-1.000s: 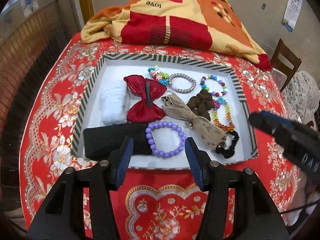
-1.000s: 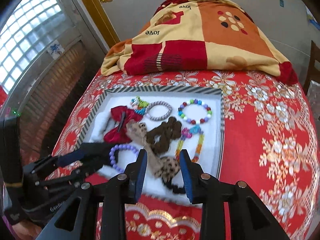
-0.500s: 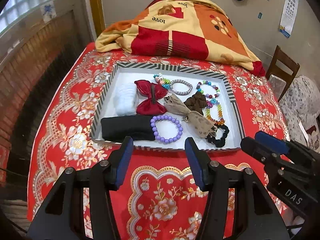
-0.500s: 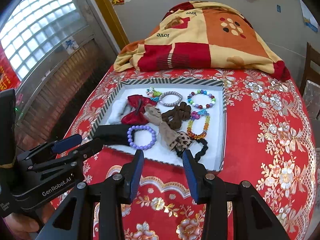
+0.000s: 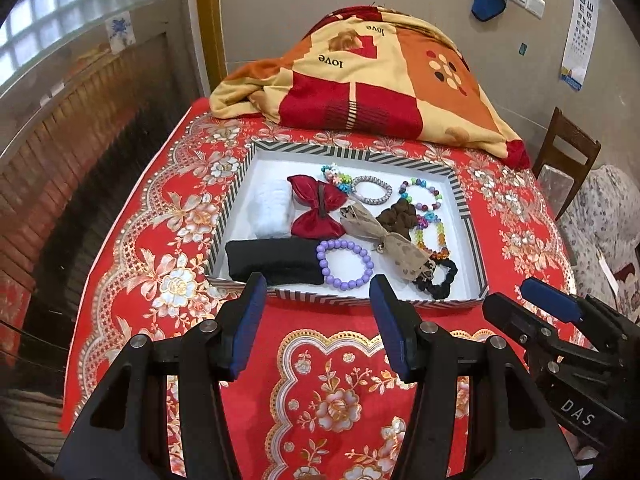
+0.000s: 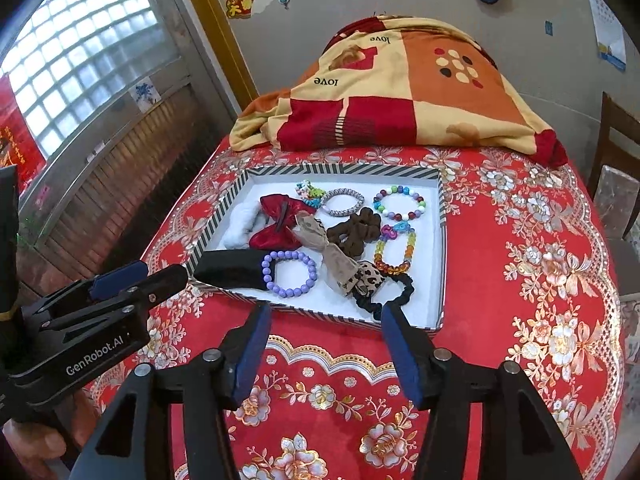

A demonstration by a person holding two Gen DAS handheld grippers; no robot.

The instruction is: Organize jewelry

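Note:
A striped-rim white tray [image 5: 468,216] [image 6: 438,280] on the red cloth holds hair and wrist pieces. Among them are a purple bead bracelet [image 5: 345,264] [image 6: 289,273], a red bow [image 5: 317,213] [image 6: 280,222], a black band [image 5: 272,262], a tan leopard bow [image 5: 394,245], a brown scrunchie [image 6: 354,232], a black scrunchie [image 6: 384,296] and coloured bead bracelets [image 6: 399,202]. My left gripper [image 5: 318,324] hangs open over the cloth, short of the tray's near rim, with nothing in it. My right gripper [image 6: 326,350] is likewise in front of the tray, its jaws opening and empty.
A folded yellow, red and orange blanket [image 5: 368,84] lies on the table behind the tray. A wooden chair [image 5: 568,156] stands at the right. A barred window and brick sill run along the left. The red floral cloth [image 6: 540,280] spreads to the right of the tray.
Both grippers have drawn back and up from the tray, which now looks smaller and farther. The right gripper's jaws have spread wider. The items in the tray lie as before.

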